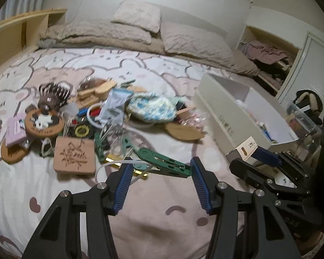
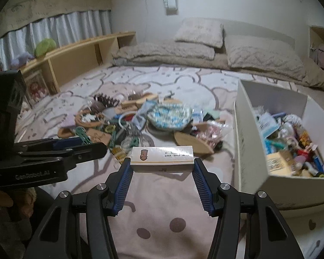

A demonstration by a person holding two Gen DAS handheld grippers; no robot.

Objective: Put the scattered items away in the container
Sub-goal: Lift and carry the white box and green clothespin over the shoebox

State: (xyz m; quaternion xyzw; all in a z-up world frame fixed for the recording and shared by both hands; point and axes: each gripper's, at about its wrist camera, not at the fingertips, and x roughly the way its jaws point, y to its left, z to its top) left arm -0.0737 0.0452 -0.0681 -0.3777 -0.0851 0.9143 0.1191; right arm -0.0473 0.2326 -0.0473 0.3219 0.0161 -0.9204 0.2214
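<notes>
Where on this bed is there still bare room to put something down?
Bare sheet lies nearest the cameras, between the clutter pile and the grippers, and beyond the pile up to the pillows. The strip between the pile and the white box is narrow. The box itself is crowded.

The bed [image 1: 162, 226] wears a soft, matt printed cloth. The grippers' arms are matt black plastic with shiny metal rivets, and their pads [image 2: 199, 183] are ribbed blue rubber. The box [image 2: 162, 159] in the right gripper [image 2: 162, 172] is glossy card that catches the light. The clip [image 1: 162, 160] in the left gripper [image 1: 161, 173] is smooth green plastic. The coaster [image 1: 74, 155] looks like engraved cork or wood. The container [image 2: 248, 151] is smooth white board. Pillows [image 2: 263, 56] are nubby beige fabric.
</notes>
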